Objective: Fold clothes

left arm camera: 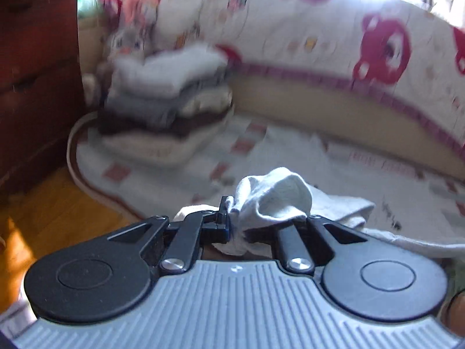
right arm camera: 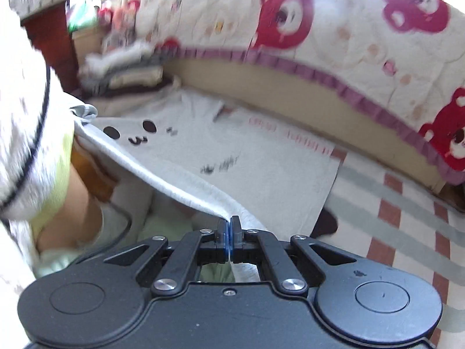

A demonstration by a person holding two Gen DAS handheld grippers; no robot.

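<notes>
A light grey garment with a black face print lies spread on the checked blanket and is lifted along its near edge. My right gripper is shut on that edge at its near corner. My left gripper is shut on a bunched part of the same grey garment, which covers the right finger. A stack of folded clothes sits at the back left of the blanket; it also shows in the right wrist view.
A bed with a white quilt printed with red bears runs along the back. A dark wooden dresser stands at the left, with wood floor below it. The person's arm and clothing fill the left of the right wrist view.
</notes>
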